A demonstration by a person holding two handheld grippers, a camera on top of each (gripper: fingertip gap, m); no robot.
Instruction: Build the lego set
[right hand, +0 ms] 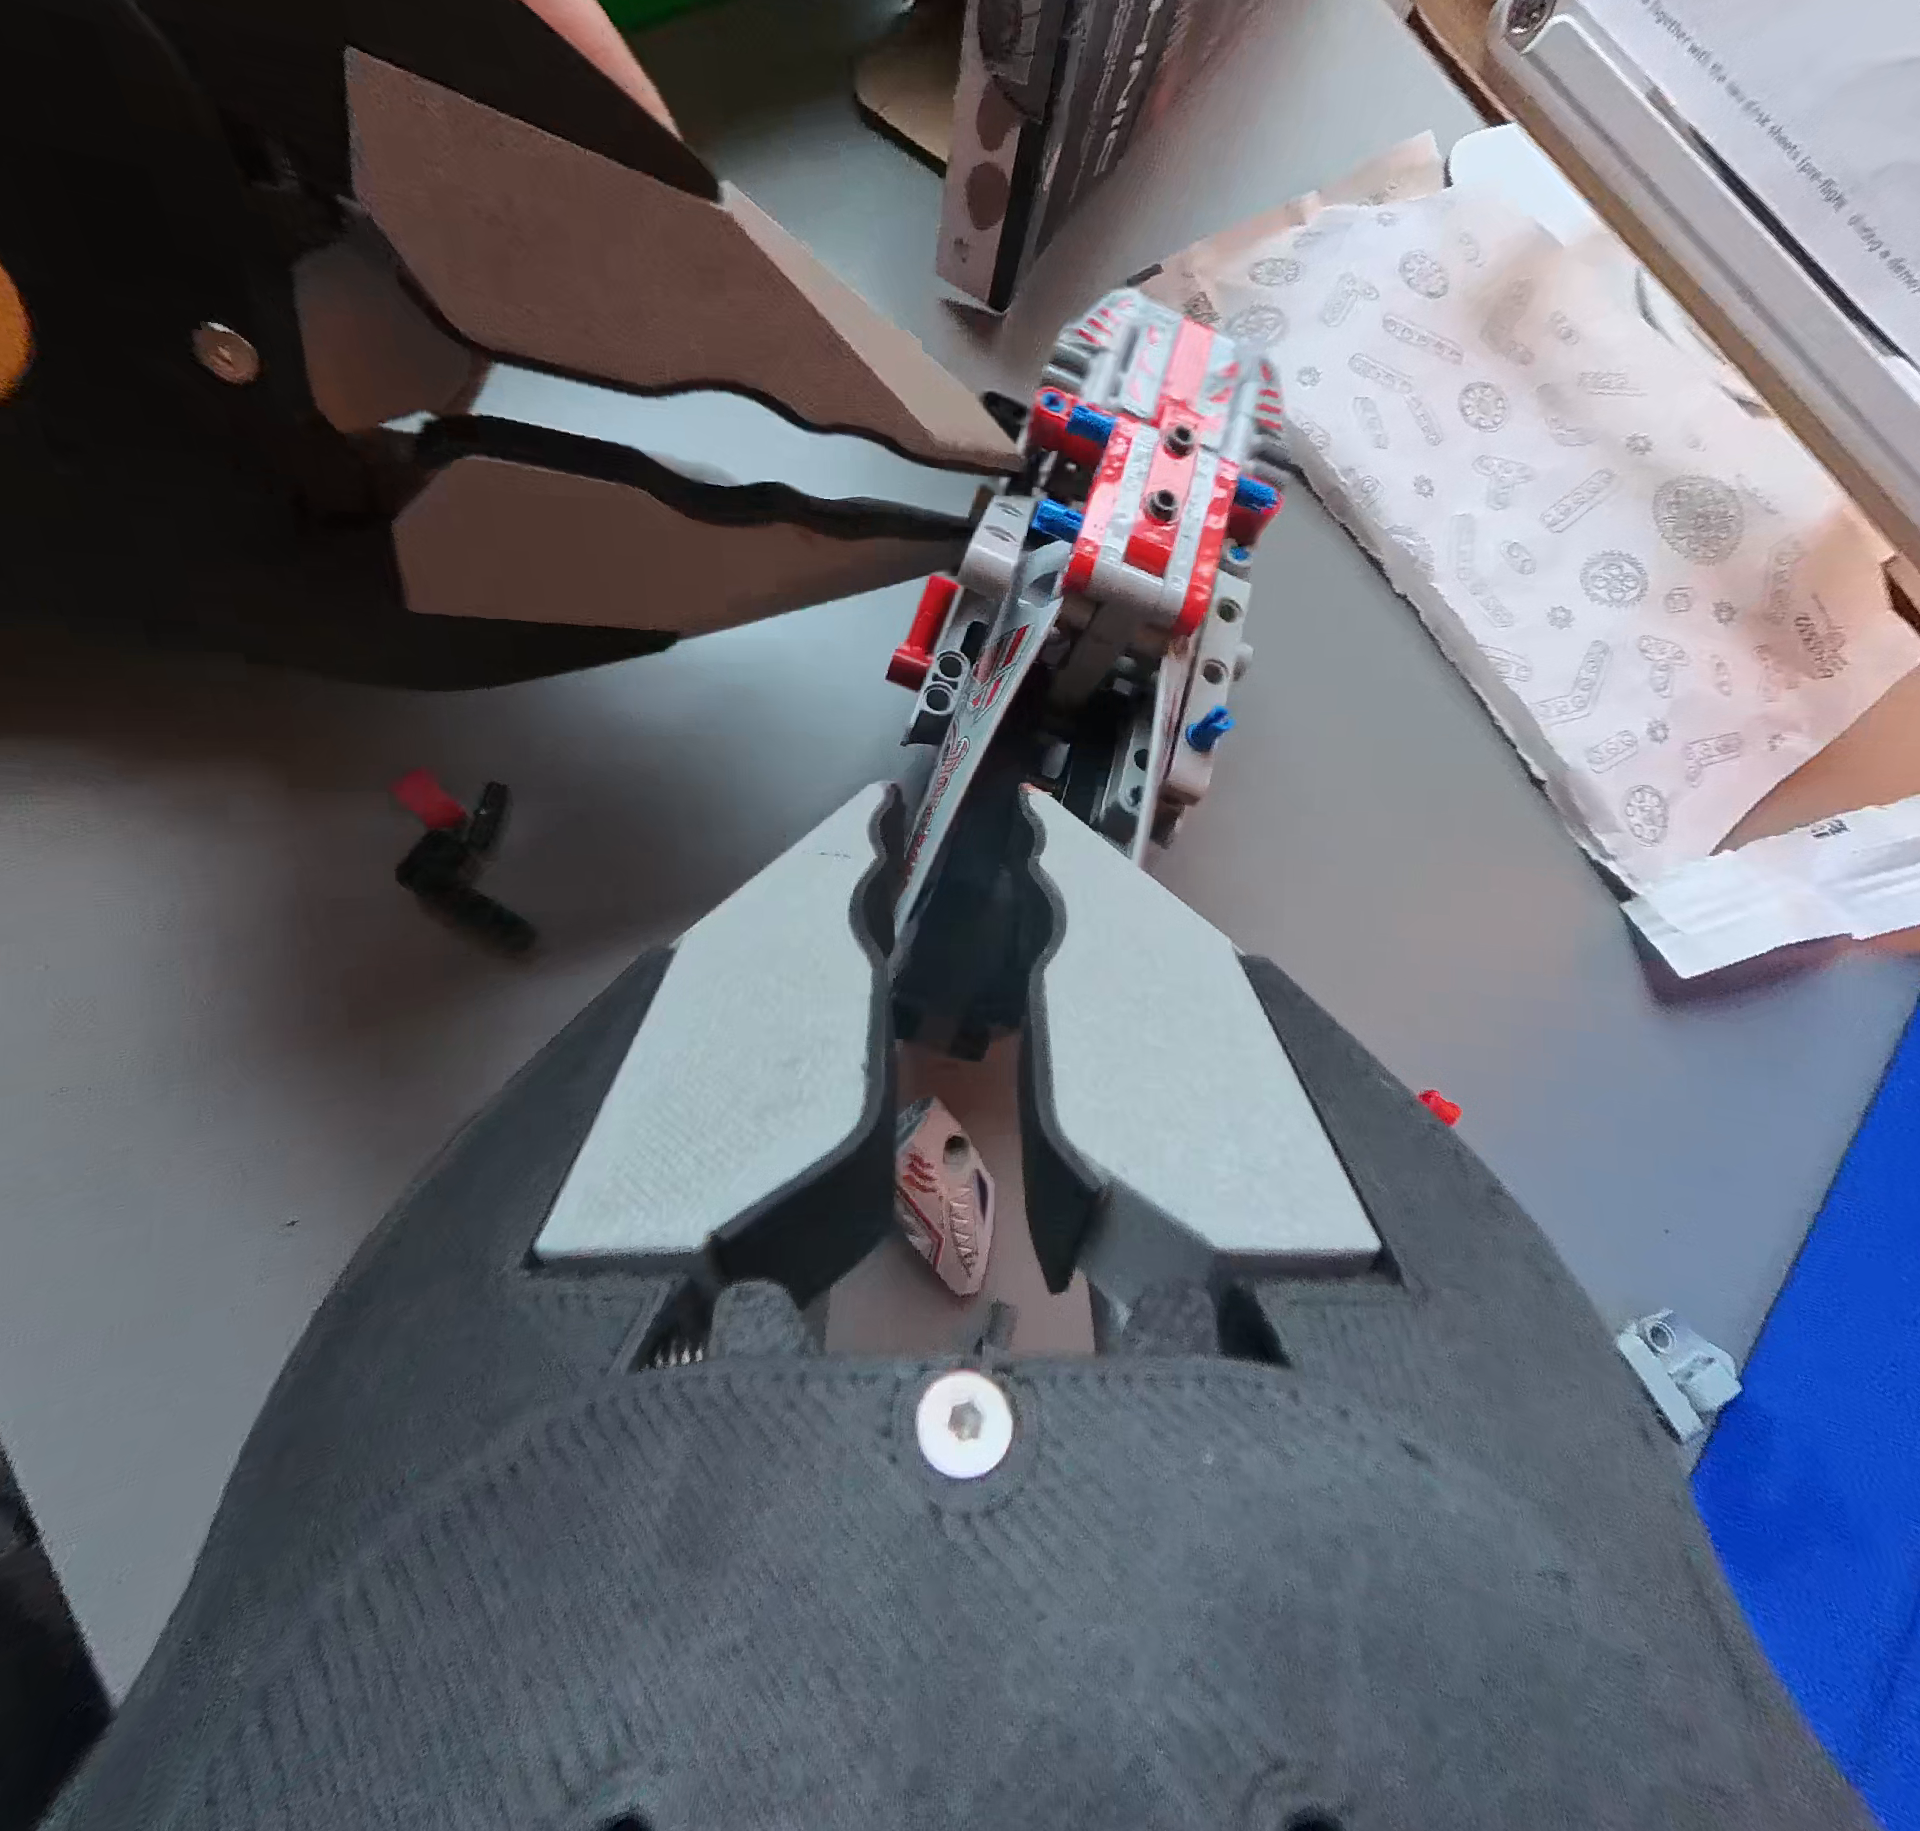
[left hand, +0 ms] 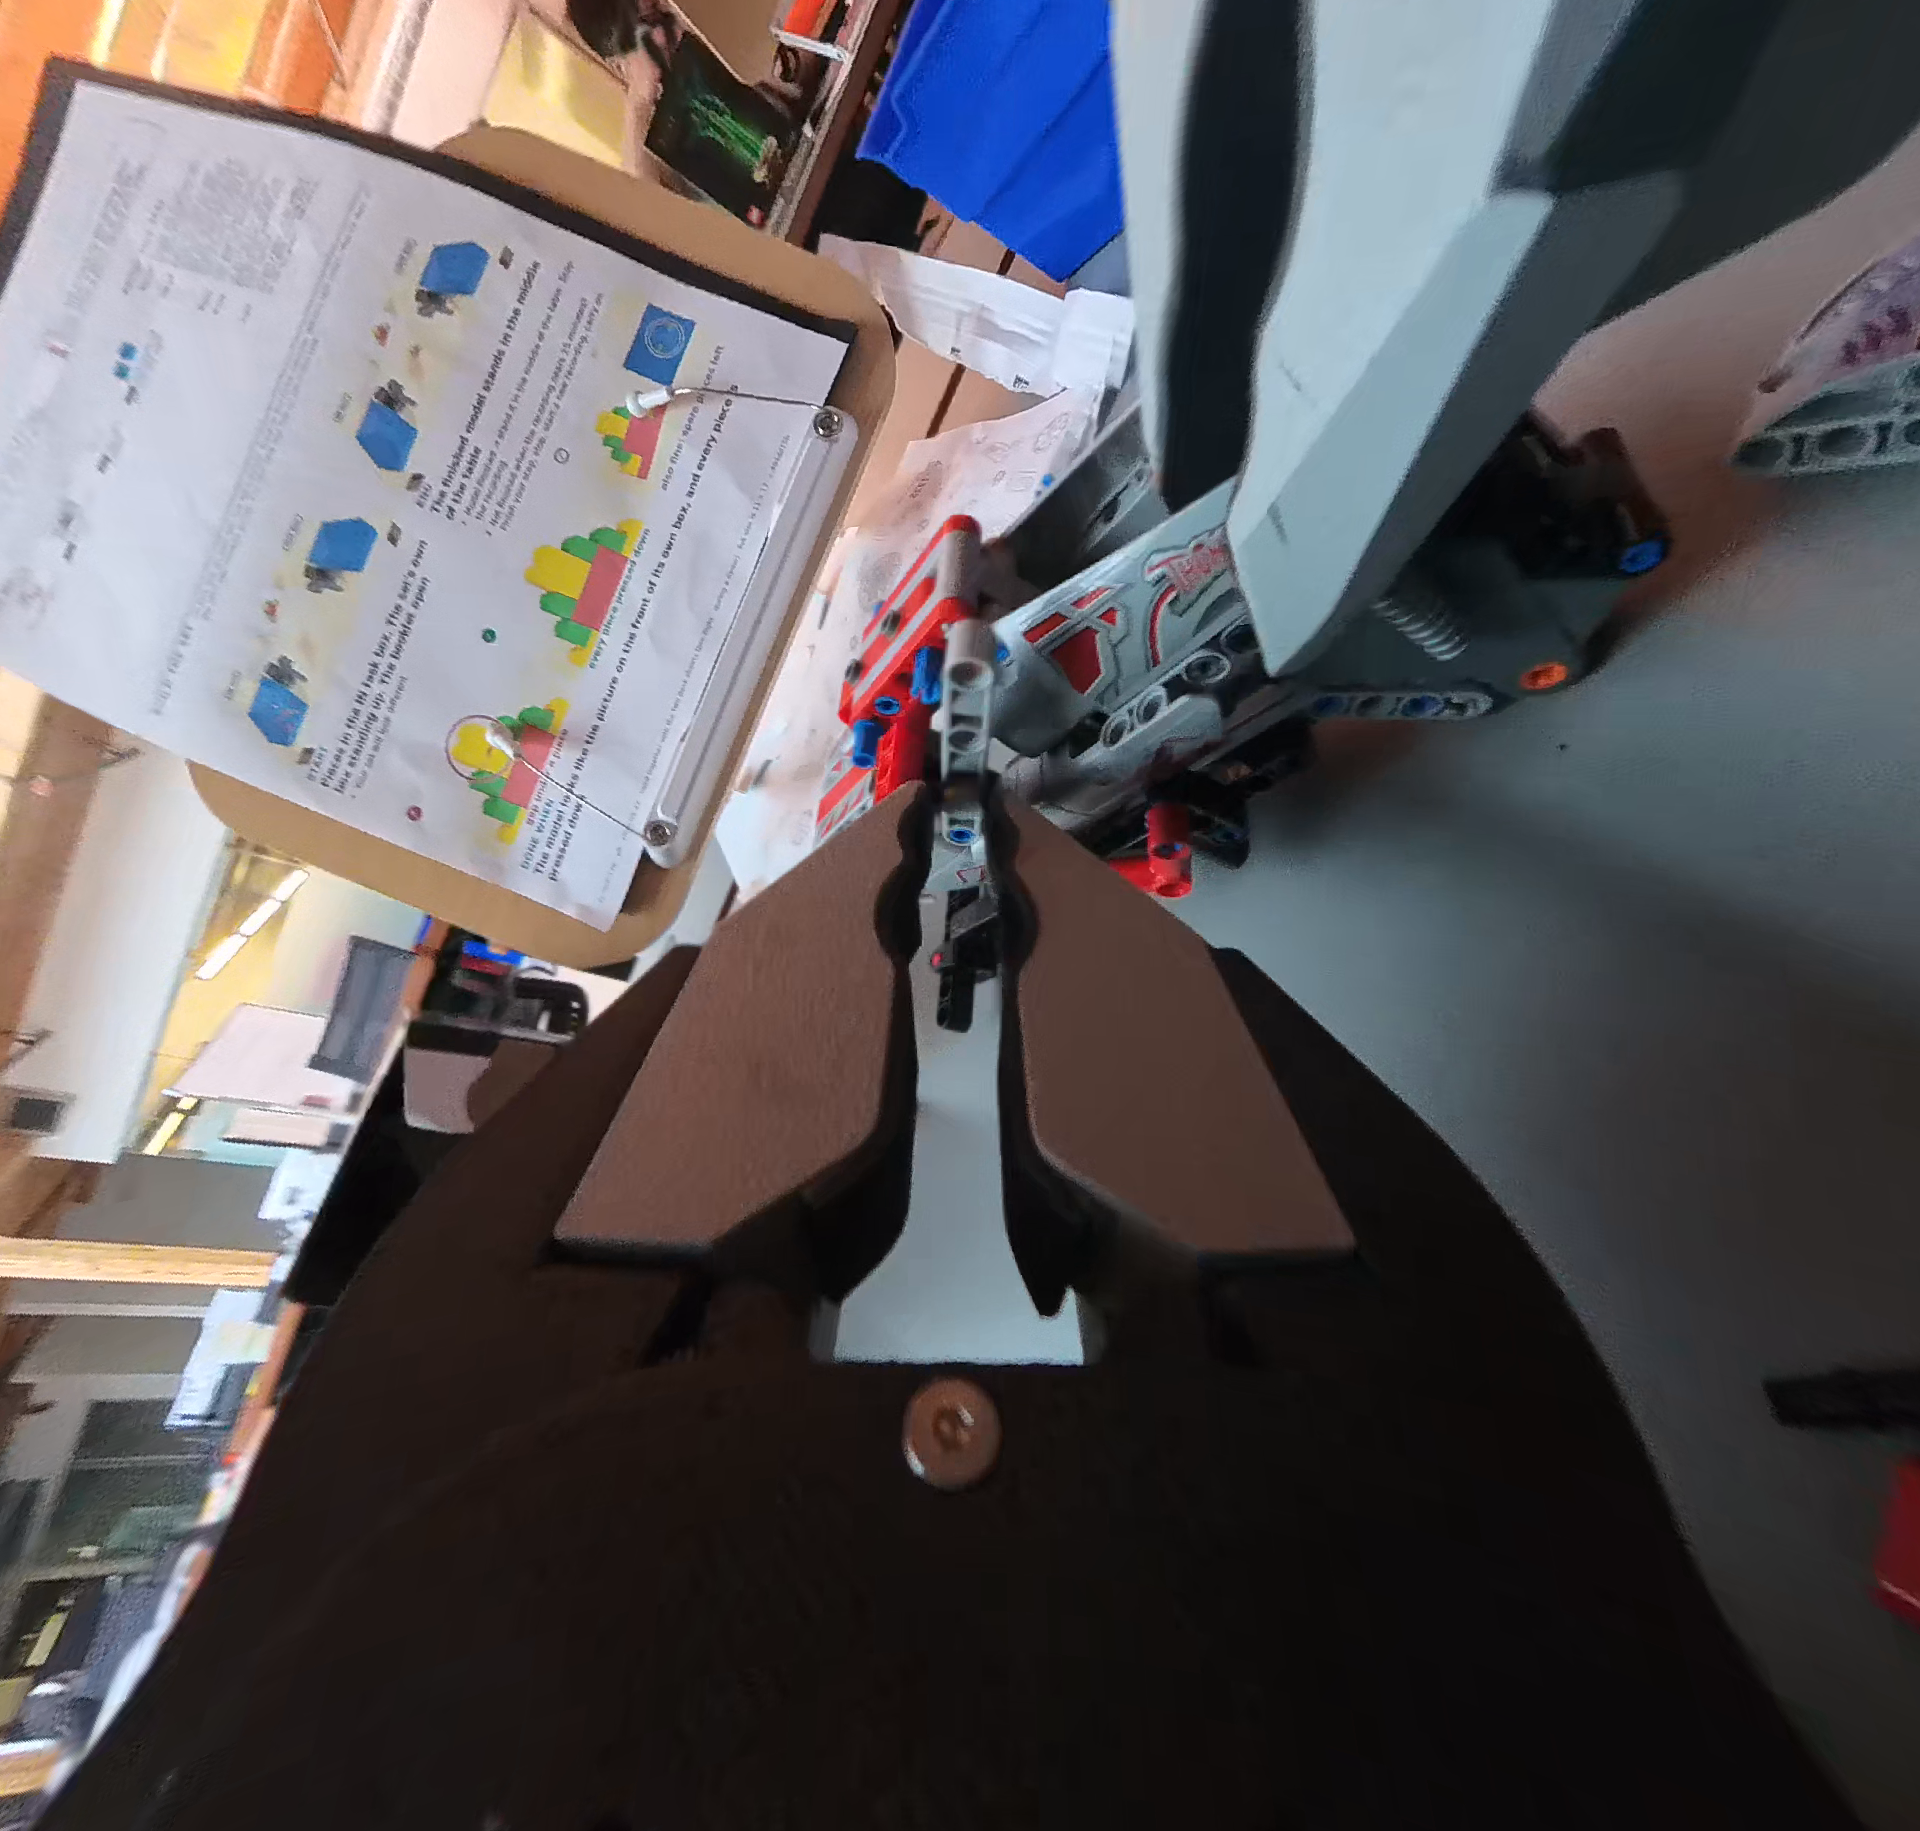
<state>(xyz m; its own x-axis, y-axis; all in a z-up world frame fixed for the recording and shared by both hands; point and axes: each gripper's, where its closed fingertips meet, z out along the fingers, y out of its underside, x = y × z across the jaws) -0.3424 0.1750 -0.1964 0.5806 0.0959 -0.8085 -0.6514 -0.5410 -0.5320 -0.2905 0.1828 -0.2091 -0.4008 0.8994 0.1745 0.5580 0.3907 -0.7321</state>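
Gripping the lego model (right hand: 1127, 534), both grippers, blue bin (right hand: 1829, 1418) contents unseen.

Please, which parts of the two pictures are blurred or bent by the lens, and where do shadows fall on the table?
Left wrist view: the right gripper is smeared up close, the clipboard bows with wide-angle distortion, and the left gripper is sharp. Right wrist view: the lego model is fairly sharp, the left gripper casts a soft shadow on the grey table, and the edges curve.
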